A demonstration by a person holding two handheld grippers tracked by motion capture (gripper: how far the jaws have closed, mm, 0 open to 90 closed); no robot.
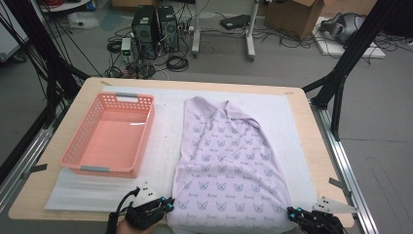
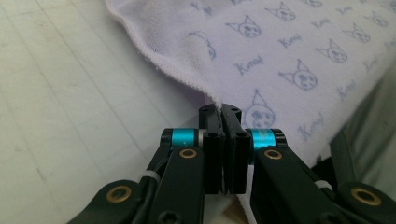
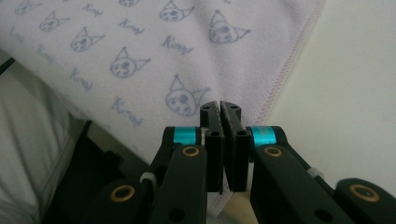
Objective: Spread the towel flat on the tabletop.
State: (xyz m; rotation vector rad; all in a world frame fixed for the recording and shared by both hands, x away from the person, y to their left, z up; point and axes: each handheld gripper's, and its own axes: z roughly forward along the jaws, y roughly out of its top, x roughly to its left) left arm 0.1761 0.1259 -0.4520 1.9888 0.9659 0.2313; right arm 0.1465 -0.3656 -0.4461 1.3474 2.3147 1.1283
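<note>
A lilac shirt (image 1: pixel 224 161) printed with small cat faces lies flat on the white mat (image 1: pixel 160 146), collar at the far end and hem toward me. My left gripper (image 1: pixel 169 204) sits at the hem's near left corner. In the left gripper view its jaws (image 2: pixel 220 108) are pressed together on the edge of the shirt (image 2: pixel 280 51), with fabric showing below the pads. My right gripper (image 1: pixel 290 211) is at the hem's near right corner. In the right gripper view (image 3: pixel 220 105) it is shut on the shirt (image 3: pixel 140 46) beside the stitched side seam.
A pink plastic basket (image 1: pixel 78 136) stands empty on the left of the mat, a short way from the shirt. The wooden table's right edge (image 1: pixel 316 146) runs close to the shirt's right side. Black frame struts, cables and computers stand on the floor beyond the table.
</note>
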